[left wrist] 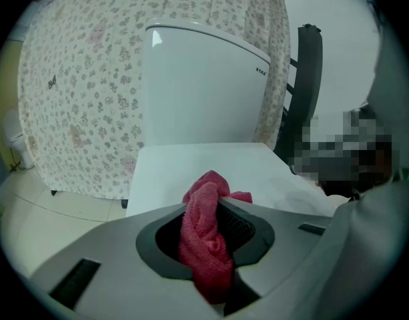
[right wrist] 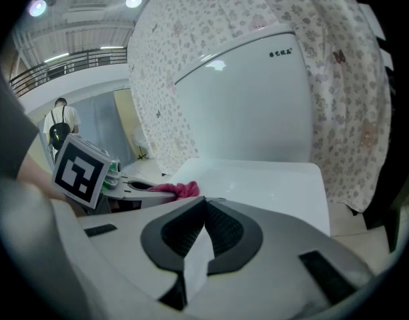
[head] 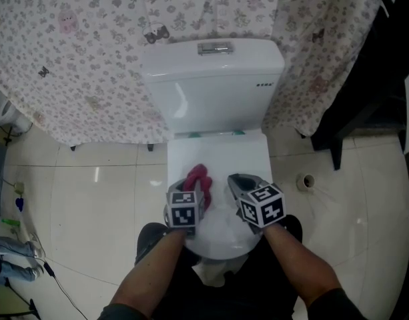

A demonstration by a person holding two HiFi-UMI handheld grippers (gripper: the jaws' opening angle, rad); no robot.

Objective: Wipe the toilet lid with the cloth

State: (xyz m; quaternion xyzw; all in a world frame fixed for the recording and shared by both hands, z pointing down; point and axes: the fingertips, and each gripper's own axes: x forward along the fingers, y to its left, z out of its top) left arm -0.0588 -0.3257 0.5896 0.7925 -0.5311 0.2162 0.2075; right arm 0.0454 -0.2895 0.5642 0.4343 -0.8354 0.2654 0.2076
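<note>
Left gripper fingers clamped on red cloth over toilet lid; right gripper fingers together, empty.

Bright, even light; fisheye edges w/ dark corners, maybe slight blur.

Both forearms bare, reaching forward and down from the bottom of the head view, left forearm and right forearm angled slightly inward. Grippers side by side, close but apart, marker cubes facing up.

Left gripper: jaws clamped on a red cloth, which is bunched between them and sticks out past the tips.

Right gripper: jaws together at the tips, nothing between them. It is tilted a little toward the left gripper.
</note>
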